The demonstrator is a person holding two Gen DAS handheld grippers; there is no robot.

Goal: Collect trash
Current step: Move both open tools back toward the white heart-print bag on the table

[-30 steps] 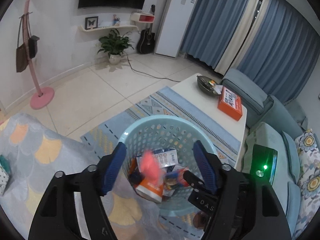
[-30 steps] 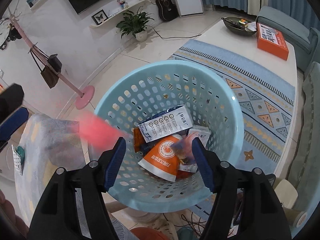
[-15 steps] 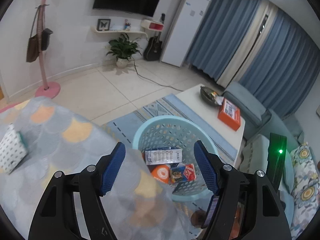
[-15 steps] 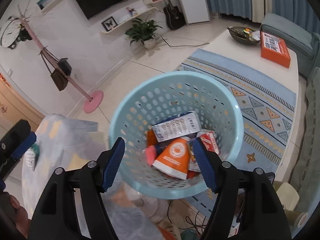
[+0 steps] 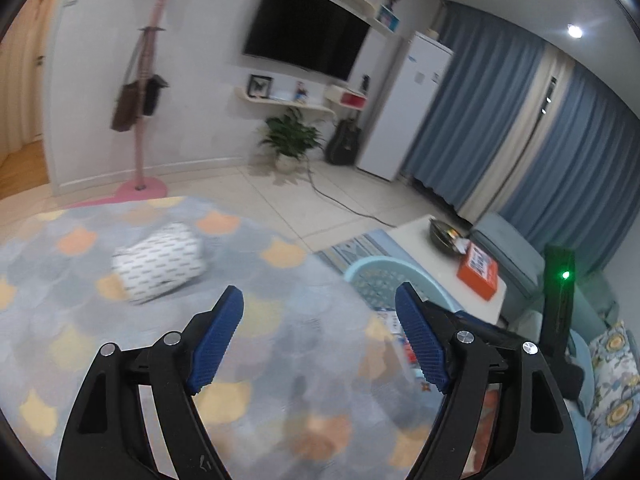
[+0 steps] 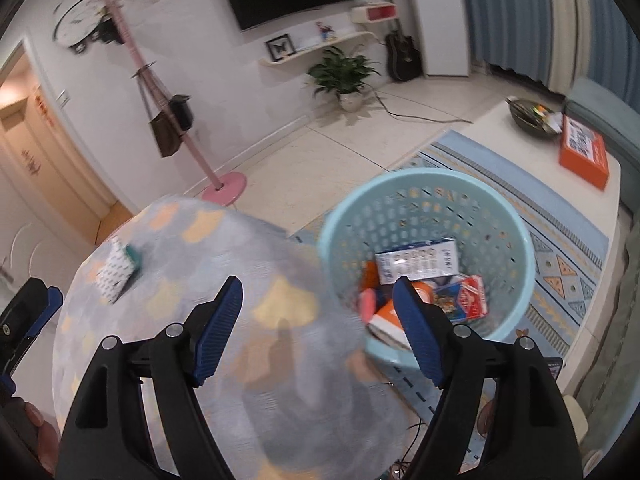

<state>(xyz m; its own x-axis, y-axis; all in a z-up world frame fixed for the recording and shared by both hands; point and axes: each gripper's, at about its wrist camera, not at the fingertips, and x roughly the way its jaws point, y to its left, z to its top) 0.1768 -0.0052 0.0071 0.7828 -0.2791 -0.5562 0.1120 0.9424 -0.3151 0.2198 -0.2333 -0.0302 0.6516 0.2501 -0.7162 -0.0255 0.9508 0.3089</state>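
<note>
Hovering over the table (image 5: pixel 280 360), both my left claw (image 5: pixel 320 340) and right claw (image 6: pixel 318 330) released; packet (image 5: pixel 158 266) ahead, basket (image 6: pixel 520 288) beside

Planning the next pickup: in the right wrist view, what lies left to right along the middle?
White patterned packet on the round table → light blue basket holding trash → orange box on the white table.

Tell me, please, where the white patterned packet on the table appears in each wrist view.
Left wrist: the packet lies left of centre on the tablecloth, beyond the open left gripper.
Right wrist: the same packet sits far left, near the cloth's far edge, left of the open right gripper.
Shared landmark: the basket, right of the table in both.
</note>
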